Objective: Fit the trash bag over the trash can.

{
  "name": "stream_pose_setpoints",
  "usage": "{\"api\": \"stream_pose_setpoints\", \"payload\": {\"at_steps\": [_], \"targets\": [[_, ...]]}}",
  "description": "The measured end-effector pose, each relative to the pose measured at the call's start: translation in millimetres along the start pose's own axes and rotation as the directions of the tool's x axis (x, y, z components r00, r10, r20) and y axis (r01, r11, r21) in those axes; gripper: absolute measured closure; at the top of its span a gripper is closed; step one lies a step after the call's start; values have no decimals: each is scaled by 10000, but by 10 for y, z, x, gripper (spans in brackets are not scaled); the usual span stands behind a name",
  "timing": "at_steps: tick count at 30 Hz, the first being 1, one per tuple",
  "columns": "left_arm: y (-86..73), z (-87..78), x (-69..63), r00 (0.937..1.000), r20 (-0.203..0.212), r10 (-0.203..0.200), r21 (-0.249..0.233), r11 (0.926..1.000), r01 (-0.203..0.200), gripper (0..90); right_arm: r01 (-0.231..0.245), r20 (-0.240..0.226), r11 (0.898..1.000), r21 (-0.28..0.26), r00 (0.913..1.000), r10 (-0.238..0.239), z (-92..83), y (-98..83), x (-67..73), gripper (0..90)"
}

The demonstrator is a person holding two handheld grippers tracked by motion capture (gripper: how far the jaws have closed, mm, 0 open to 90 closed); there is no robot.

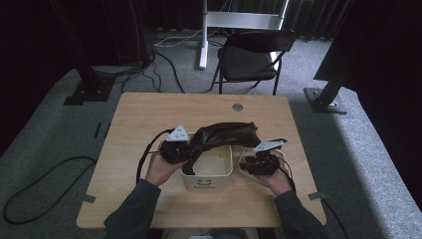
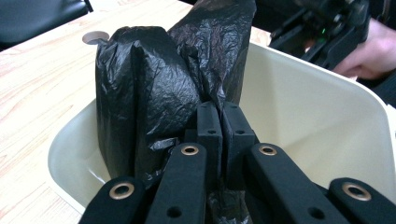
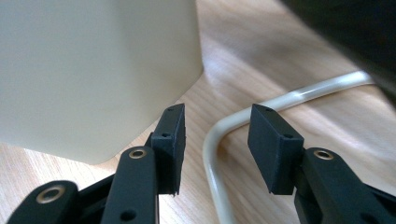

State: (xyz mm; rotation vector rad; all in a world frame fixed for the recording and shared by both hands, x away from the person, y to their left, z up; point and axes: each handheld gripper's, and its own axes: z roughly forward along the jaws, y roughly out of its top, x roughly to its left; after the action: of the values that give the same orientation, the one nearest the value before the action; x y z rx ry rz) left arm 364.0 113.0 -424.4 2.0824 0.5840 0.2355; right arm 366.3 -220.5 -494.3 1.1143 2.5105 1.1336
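A cream bin (image 1: pixel 207 181) printed with a smiley face stands at the table's near middle. A crumpled black plastic bag (image 1: pixel 224 133) lies across its top. In the left gripper view the bag (image 2: pixel 149 88) hangs into the bin (image 2: pixel 317 112), and my left gripper (image 2: pixel 222 126) is shut on a fold of it. That gripper (image 1: pixel 186 152) sits at the bin's left rim. My right gripper (image 1: pixel 247 164) rests right of the bin, jaws open (image 3: pixel 215 140), just above a thin cream ring (image 3: pixel 280 100) that lies on the tabletop. The pads do not touch the ring.
The bin's outer wall (image 3: pixel 93 70) stands close to the right gripper's left jaw. A round grommet (image 1: pixel 238 107) sits in the wooden table (image 1: pixel 149 114) at the back. A black folding chair (image 1: pixel 251 55) stands beyond the table. Cables trail on the floor at left.
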Motion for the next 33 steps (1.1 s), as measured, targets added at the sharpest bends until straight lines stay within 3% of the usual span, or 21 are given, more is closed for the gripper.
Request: {"api": "stream_pose_setpoints", "payload": {"at_steps": [11, 23, 33], "targets": [[-23, -103, -33, 10000, -33, 63, -76, 10000, -64, 878, -178, 569, 9966, -802, 9981, 224, -315, 56, -133, 550], [-174, -148, -111, 9999, 92, 72, 308, 9995, -75, 866, 31, 859, 9879, -1550, 9962, 104, -622, 203, -120, 539], [-227, -180, -94, 9996, 240, -141, 281, 9995, 134, 863, 304, 971, 9829, -1815, 9952, -129, -683, 361, -77, 529]]}}
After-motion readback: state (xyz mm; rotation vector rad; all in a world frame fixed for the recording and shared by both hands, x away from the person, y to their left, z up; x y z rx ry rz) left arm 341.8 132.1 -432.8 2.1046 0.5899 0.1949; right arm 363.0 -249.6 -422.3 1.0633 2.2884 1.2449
